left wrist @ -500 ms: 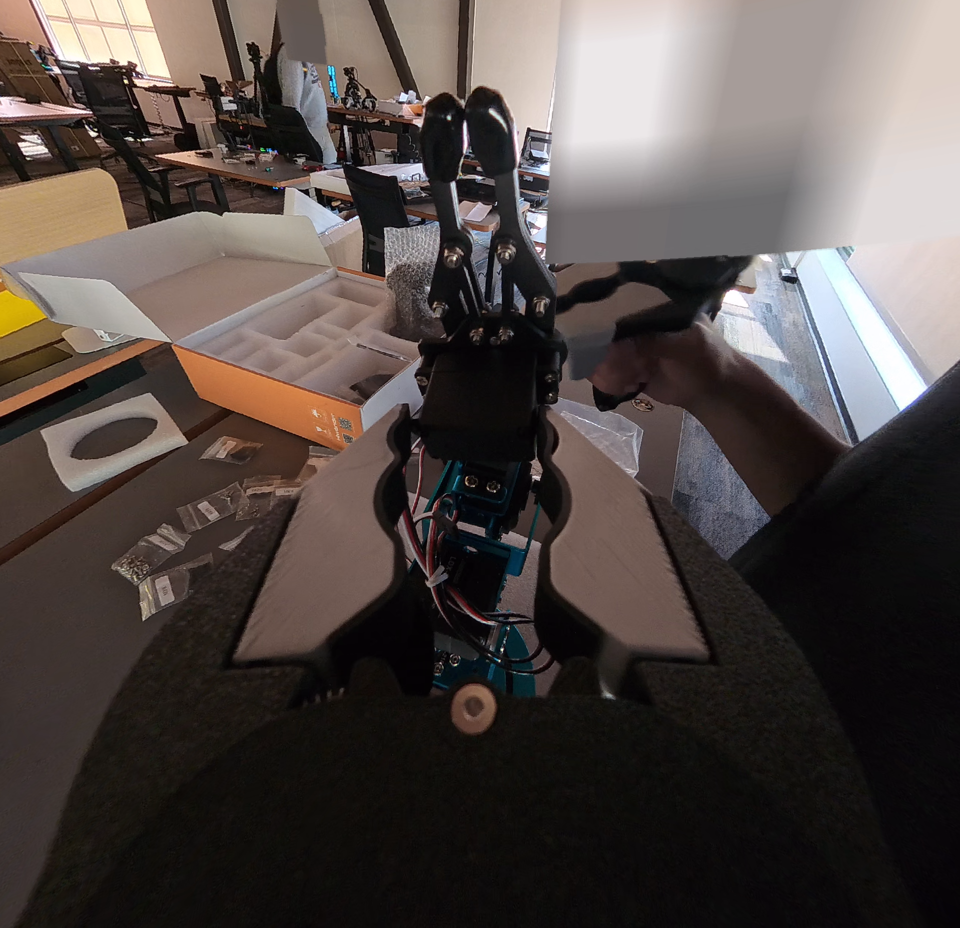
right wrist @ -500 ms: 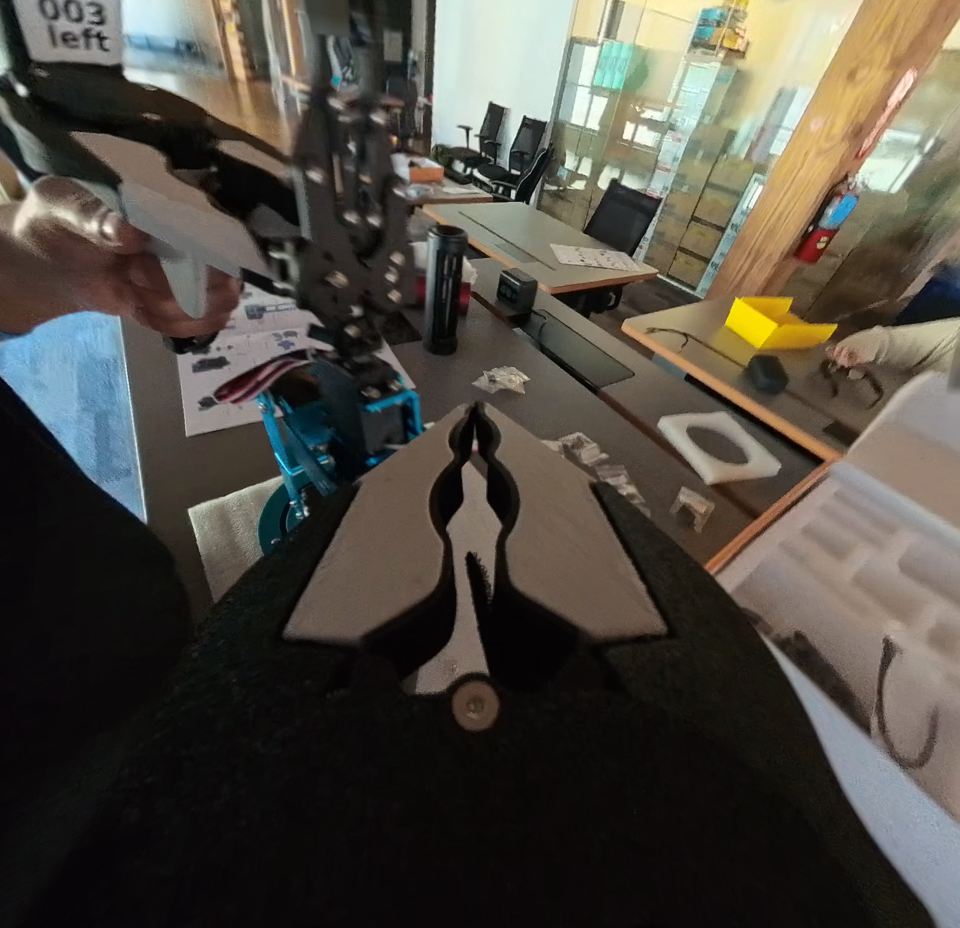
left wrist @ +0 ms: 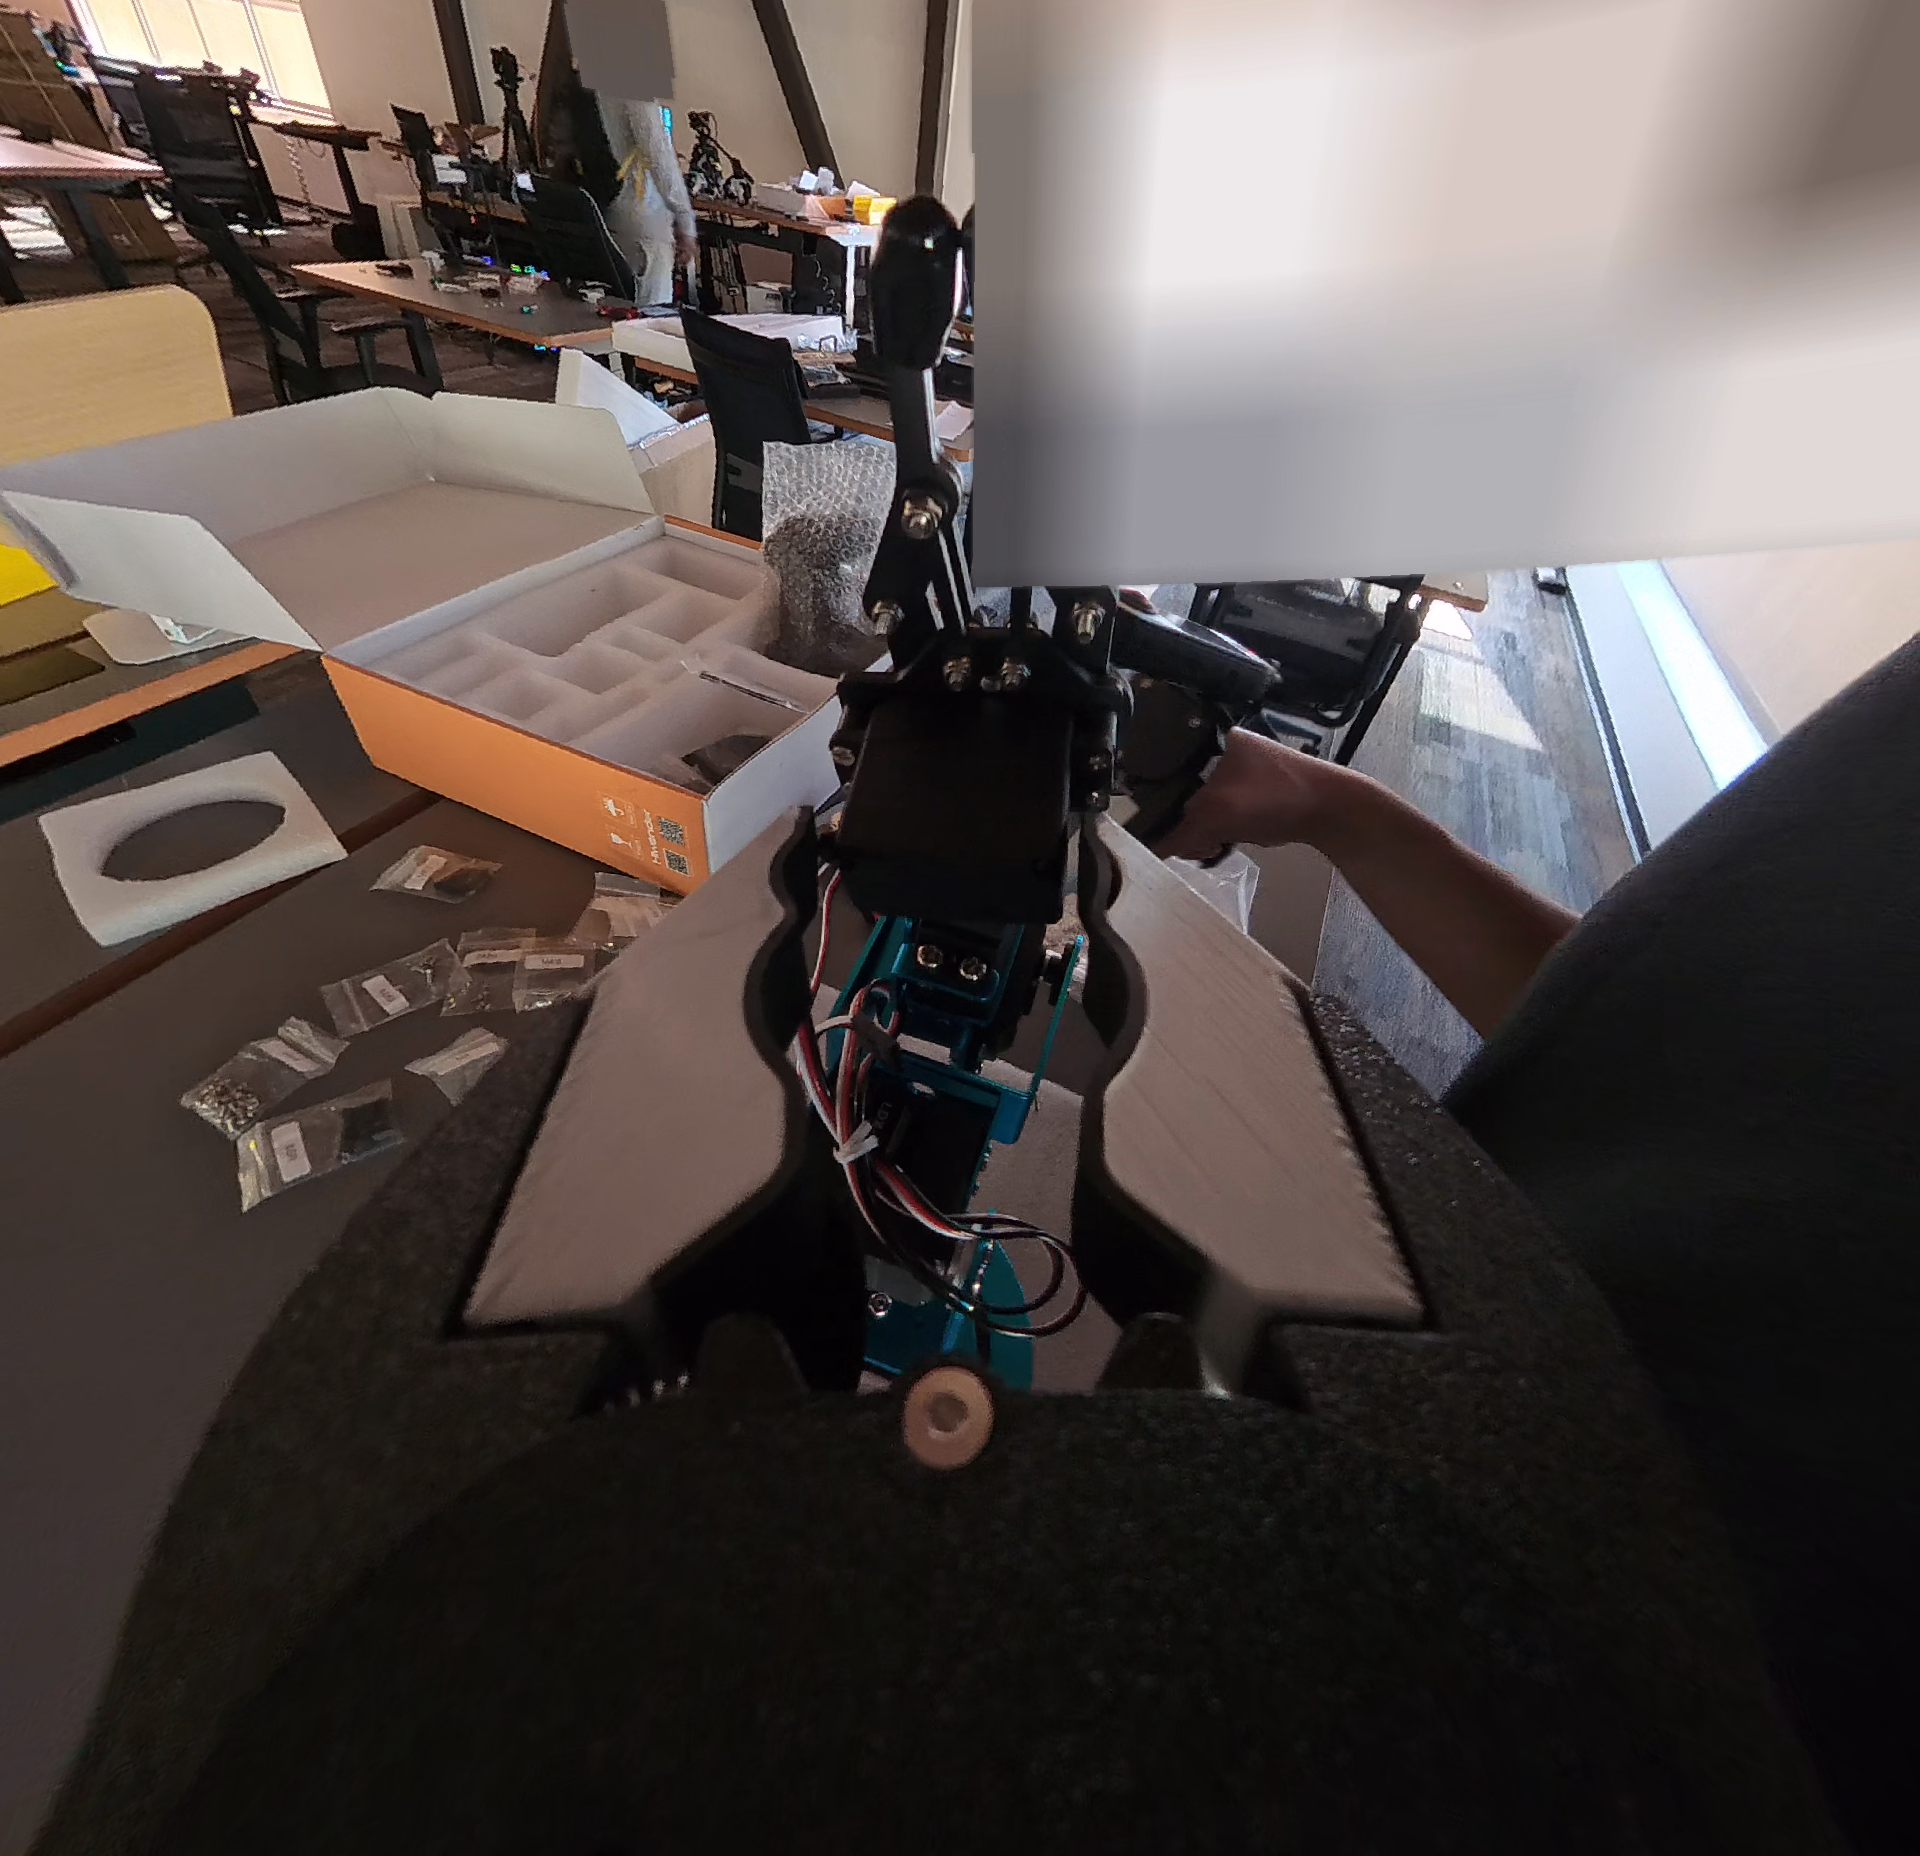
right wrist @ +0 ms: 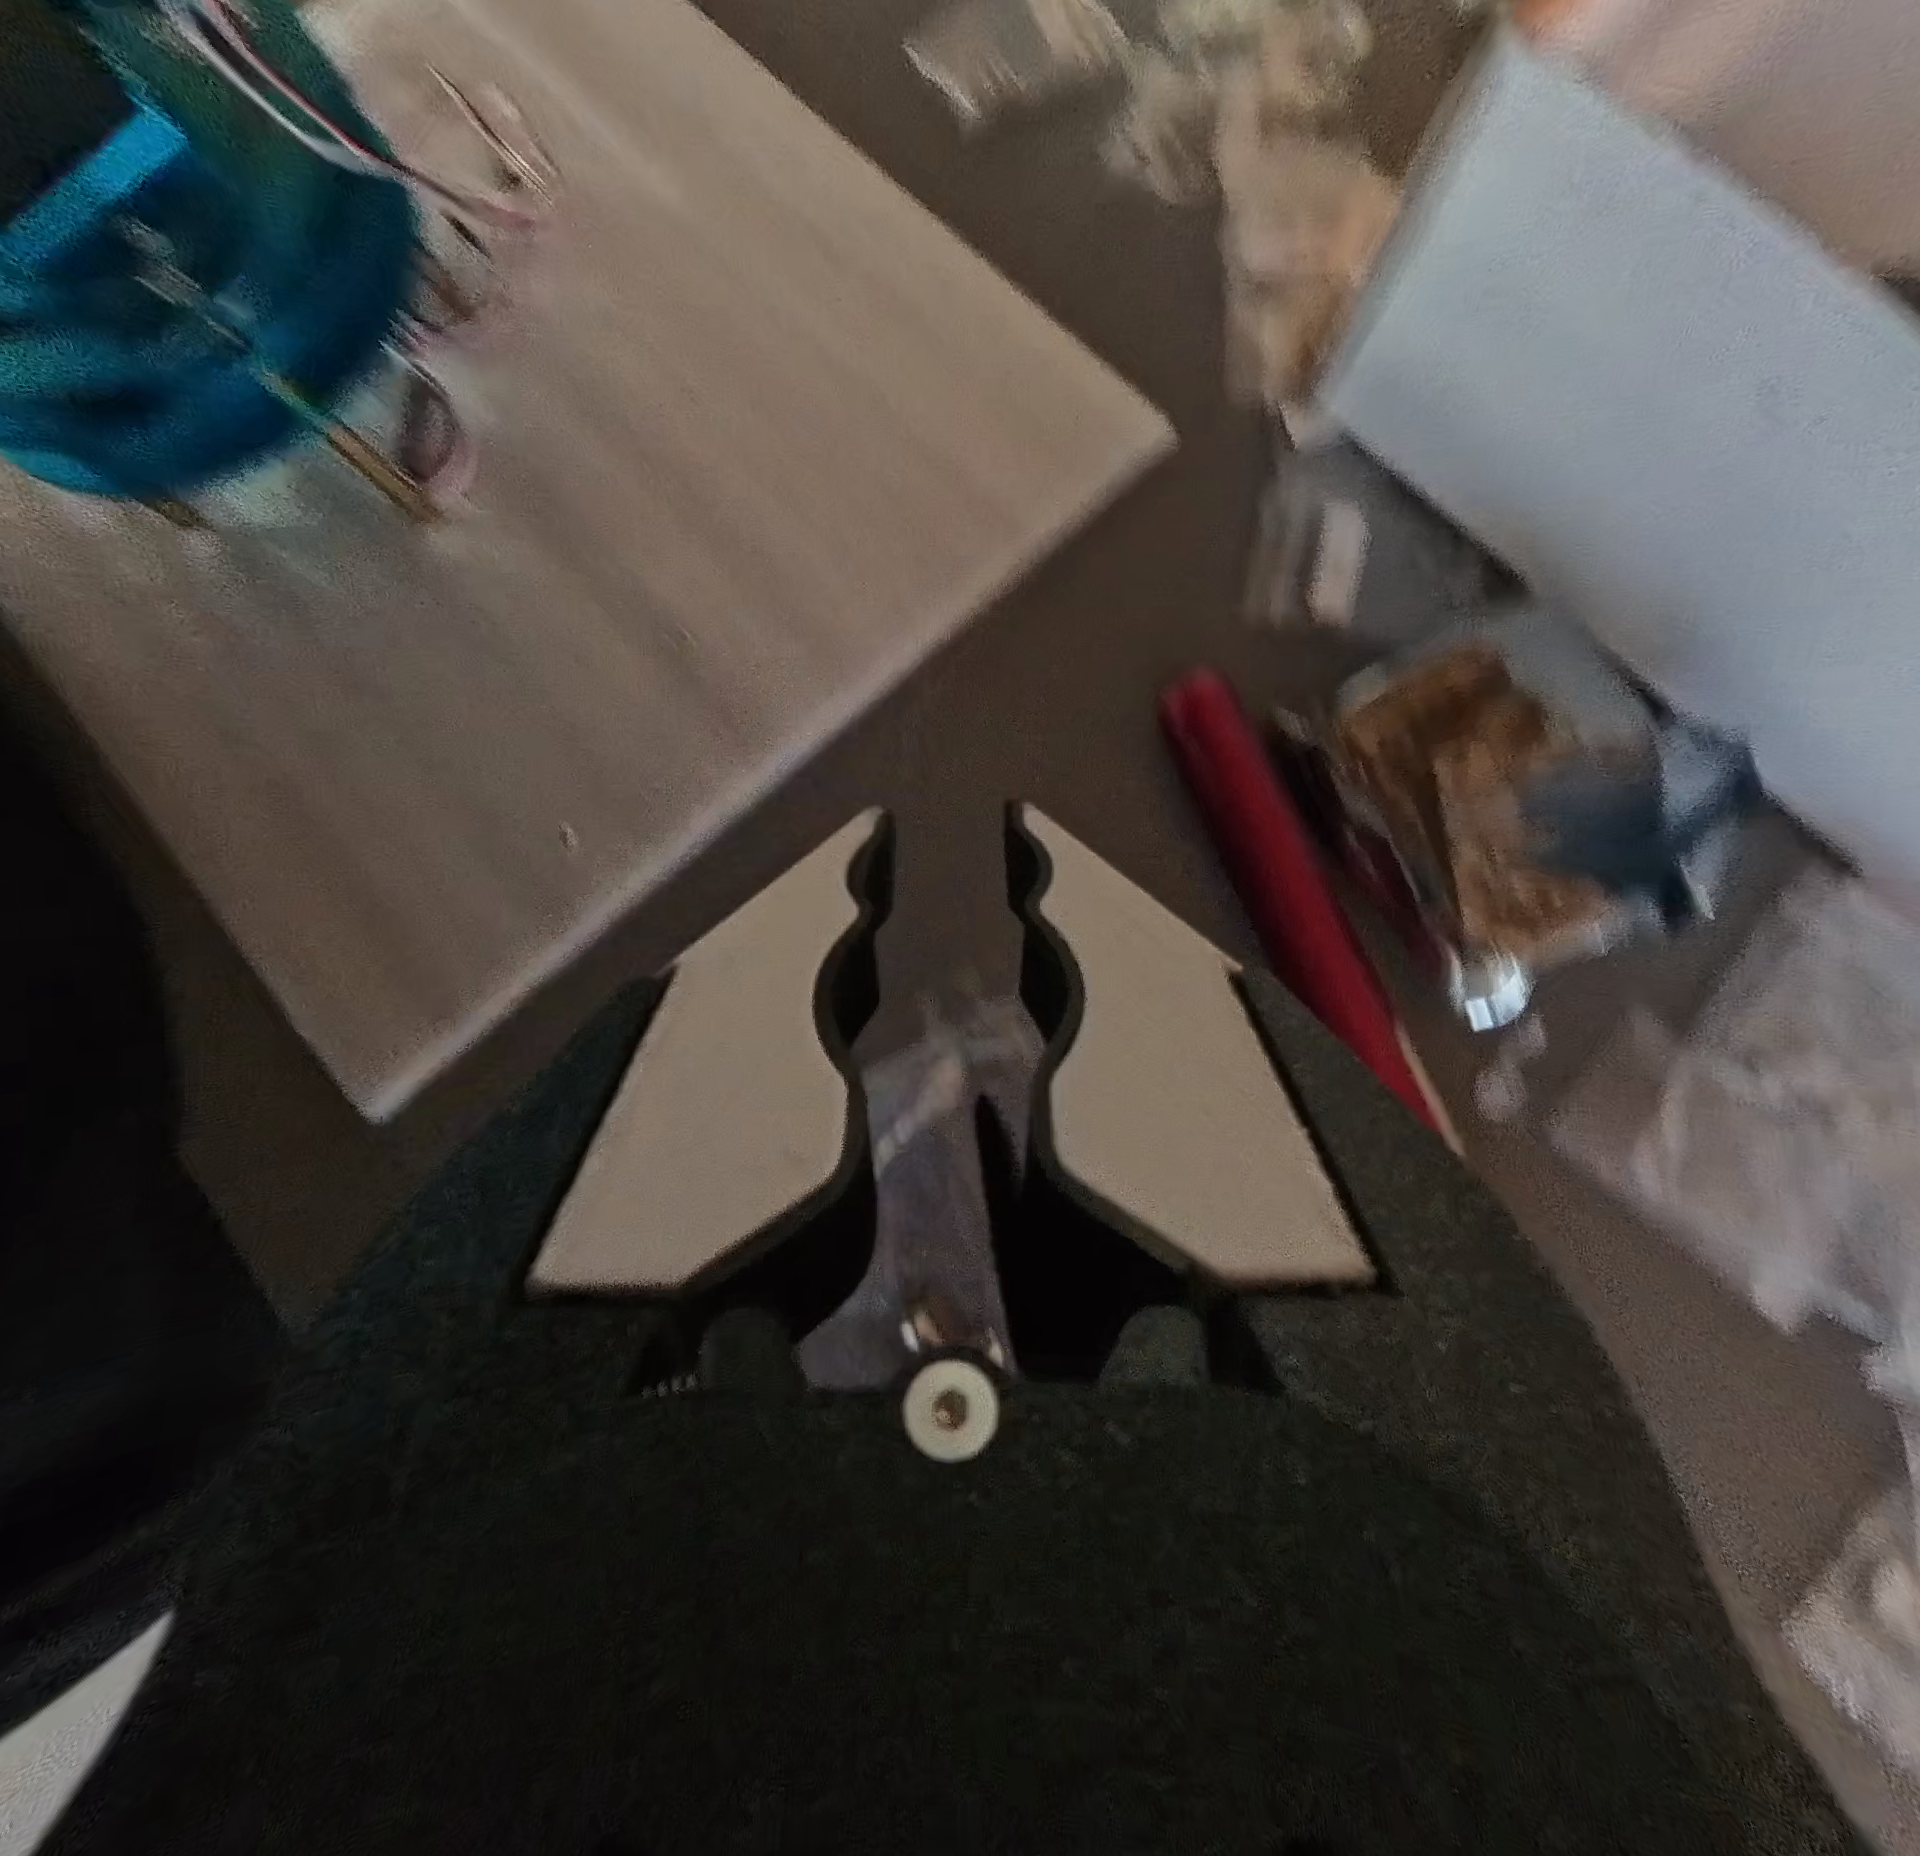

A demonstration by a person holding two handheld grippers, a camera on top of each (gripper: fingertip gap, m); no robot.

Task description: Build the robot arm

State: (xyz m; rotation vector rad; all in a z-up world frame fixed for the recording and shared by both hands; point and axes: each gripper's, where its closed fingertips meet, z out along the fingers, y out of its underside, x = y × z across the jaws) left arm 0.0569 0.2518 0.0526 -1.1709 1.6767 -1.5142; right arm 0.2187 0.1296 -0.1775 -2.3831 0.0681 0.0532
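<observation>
Since half a second ago, the right gripper [right wrist: 948, 850] has swung down from facing the room to face the bench [right wrist: 1091, 601], its picture blurred; its jaws, shut before, now stand narrowly apart with nothing gripped at the tips. Just beside it lie a red pen-like tool [right wrist: 1278, 871], a pale sheet [right wrist: 644, 580] and some clear bags. The left gripper [left wrist: 940, 850] holds its jaws closed on a small robot arm [left wrist: 956, 798], black above and blue below, with loose wires, standing upright. An open orange box [left wrist: 540, 767] sits behind.
</observation>
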